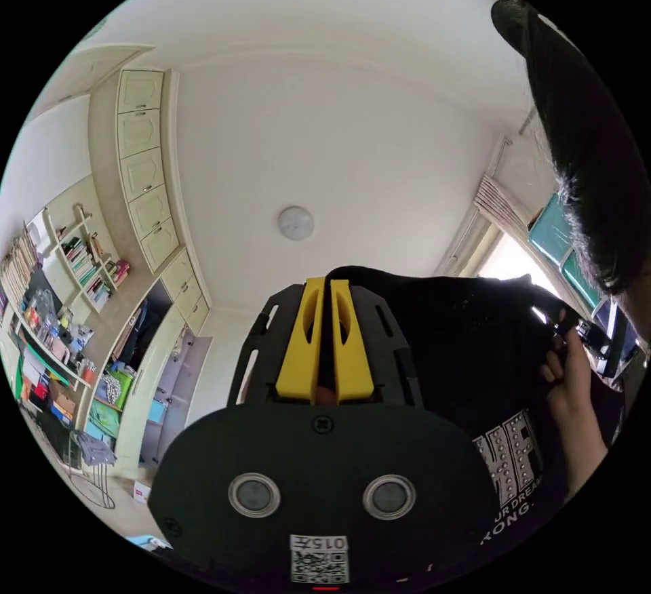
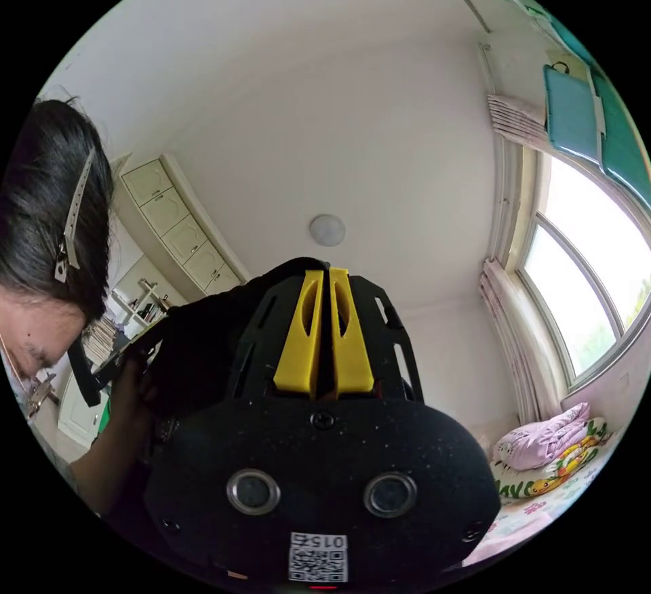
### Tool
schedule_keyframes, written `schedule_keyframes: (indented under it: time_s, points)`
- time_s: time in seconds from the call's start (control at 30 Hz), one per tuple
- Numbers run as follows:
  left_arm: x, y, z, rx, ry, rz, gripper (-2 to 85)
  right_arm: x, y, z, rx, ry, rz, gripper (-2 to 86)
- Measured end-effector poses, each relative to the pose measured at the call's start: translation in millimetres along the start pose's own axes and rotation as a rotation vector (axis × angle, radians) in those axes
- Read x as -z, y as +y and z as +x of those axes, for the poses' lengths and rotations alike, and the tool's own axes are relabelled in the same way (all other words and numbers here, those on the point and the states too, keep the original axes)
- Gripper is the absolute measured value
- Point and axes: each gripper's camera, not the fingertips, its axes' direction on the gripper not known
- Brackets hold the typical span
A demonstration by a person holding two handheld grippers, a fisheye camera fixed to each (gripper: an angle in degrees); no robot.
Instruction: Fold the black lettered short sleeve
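Pointing up toward the ceiling lamp (image 1: 296,222), the left gripper (image 1: 330,285) has its yellow jaws pressed together on the top edge of the black lettered short sleeve (image 1: 468,350), which hangs off to the side (white lettering showing low down). A hand (image 1: 568,377) grips the cloth's far end. The right gripper (image 2: 325,275), jaws likewise clamped, pinches the same dark fabric in its own view, held aloft beside the window (image 2: 597,268).

A round ceiling lamp (image 1: 296,223) sits in the middle of the left gripper view. Cream cupboards (image 1: 144,167) and full shelves (image 1: 74,282) line the left side. In the right gripper view, a bright window (image 2: 597,268) is at right, with a pink blanket (image 2: 549,441) lower right.
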Motion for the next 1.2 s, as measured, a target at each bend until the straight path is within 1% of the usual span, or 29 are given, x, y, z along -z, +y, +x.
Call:
schedule_keyframes:
  time_s: [0.13, 0.2, 0.27, 0.3, 0.33, 0.37, 0.4, 0.43, 0.47, 0.5, 0.53, 0.57, 0.6, 0.63, 0.67, 0.7, 0.73, 0.77, 0.83, 0.87, 0.9, 0.97, 1.03, 1.1, 1.17, 1.2]
  points:
    - [-41, 45, -2, -0.047, -0.036, -0.072, -0.5, -39, 56, 15, 0.002, 0.025, -0.066, -0.1]
    - [-64, 80, -2, -0.071, -0.058, -0.118, -0.4, -72, 119, 33, -0.023, 0.044, -0.142, 0.0]
    - [-104, 141, -6, -0.087, -0.073, -0.209, -0.3, -100, 178, 49, -0.036, 0.069, -0.214, 0.1]
    - [-116, 159, -8, -0.090, -0.076, -0.237, -0.3, -121, 223, 60, -0.039, 0.089, -0.272, 0.2]
    - [-141, 199, -12, -0.099, -0.083, -0.301, -0.2, -132, 248, 66, -0.038, 0.101, -0.306, 0.3]
    - [-170, 246, -18, -0.113, -0.093, -0.375, -0.1, -157, 301, 78, -0.030, 0.130, -0.392, 0.4]
    - [-185, 272, -21, -0.120, -0.100, -0.415, 0.0, -186, 361, 92, -0.018, 0.153, -0.498, 0.6]
    - [-218, 330, -28, -0.137, -0.118, -0.506, 0.2, -220, 429, 110, -0.016, 0.164, -0.631, 0.9]
    - [-251, 390, -38, -0.148, -0.124, -0.611, 0.6, -238, 465, 121, -0.029, 0.165, -0.706, 1.1]
    - [-266, 421, -43, -0.151, -0.119, -0.666, 0.8, -272, 543, 147, -0.085, 0.147, -0.898, 1.8]
    - [-292, 482, -58, -0.127, -0.102, -0.803, 1.5, -285, 582, 161, -0.130, 0.134, -1.000, 2.2]
    - [-309, 539, -77, -0.052, -0.090, -0.981, 2.4, -297, 656, 190, -0.239, 0.122, -1.165, 3.5]
    - [-313, 562, -86, -0.019, -0.083, -1.066, 3.5, -291, 714, 212, -0.318, 0.104, -1.276, 4.8]
    - [-310, 600, -101, 0.016, -0.061, -1.186, 5.6, -270, 754, 225, -0.361, 0.062, -1.310, 6.1]
    - [-295, 626, -112, 0.026, -0.002, -1.233, 7.7, -256, 770, 226, -0.365, 0.013, -1.314, 6.0]
    - [-285, 636, -116, 0.025, 0.043, -1.245, 8.7, -225, 798, 224, -0.353, -0.083, -1.334, 5.9]
    - [-264, 649, -124, 0.012, 0.139, -1.286, 8.7, -210, 812, 220, -0.341, -0.136, -1.359, 6.1]
    - [-244, 659, -133, -0.011, 0.198, -1.343, 8.9, -179, 842, 206, -0.309, -0.252, -1.441, 6.6]
    - [-217, 667, -150, -0.014, 0.259, -1.440, 9.6, -117, 899, 173, -0.264, -0.445, -1.598, 10.9]
    - [-201, 672, -163, 0.008, 0.293, -1.508, 10.2, -103, 911, 165, -0.257, -0.490, -1.621, 11.9]
    - [-194, 675, -169, 0.021, 0.310, -1.548, 10.7, -78, 934, 147, -0.245, -0.576, -1.657, 13.2]
    - [-174, 690, -177, 0.054, 0.395, -1.704, 13.5, -50, 969, 124, -0.199, -0.645, -1.703, 14.3]
    - [-165, 705, -167, -0.025, 0.436, -1.798, 15.3, -27, 1021, 99, -0.127, -0.665, -1.767, 15.9]
    - [-164, 719, -161, -0.111, 0.392, -1.838, 16.1, -14, 1058, 86, -0.101, -0.692, -1.811, 16.3]
    - [-175, 724, -173, -0.103, 0.276, -1.824, 15.6, -2, 1085, 77, -0.067, -0.693, -1.826, 16.2]
    - [-180, 721, -180, -0.091, 0.249, -1.806, 15.1, 4, 1094, 74, -0.012, -0.670, -1.810, 15.3]
